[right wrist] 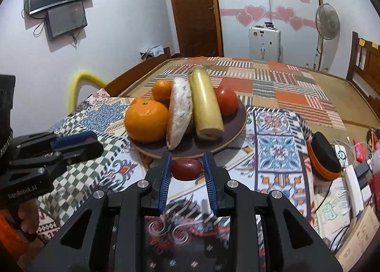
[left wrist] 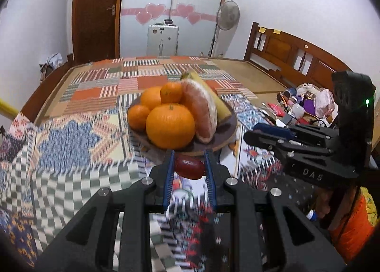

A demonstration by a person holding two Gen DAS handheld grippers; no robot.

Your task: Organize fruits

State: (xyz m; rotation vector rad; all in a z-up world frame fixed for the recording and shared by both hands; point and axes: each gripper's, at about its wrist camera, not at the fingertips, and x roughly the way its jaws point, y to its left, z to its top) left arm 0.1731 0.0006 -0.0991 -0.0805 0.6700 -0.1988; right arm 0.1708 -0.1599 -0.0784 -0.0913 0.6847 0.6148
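Note:
A brown plate [left wrist: 225,139] [right wrist: 235,129] on the patterned cloth holds several oranges [left wrist: 169,126] [right wrist: 146,122], a pomelo wedge [left wrist: 201,110] [right wrist: 180,115], a banana [left wrist: 213,98] [right wrist: 206,103] and a red tomato [right wrist: 226,100]. My left gripper [left wrist: 189,167] is shut on a dark red date [left wrist: 189,168] just in front of the plate's near rim. My right gripper [right wrist: 187,168] is shut on another dark red date [right wrist: 187,169], also just before the plate's near rim. Each gripper shows at the side of the other's view.
A black and orange case [right wrist: 324,160] lies right of the plate, with cables, a power strip [right wrist: 353,177] and clutter [left wrist: 306,103] beyond. A wooden bench [left wrist: 292,56] stands at the right. A yellow tube [right wrist: 80,82] sits at the table's left edge.

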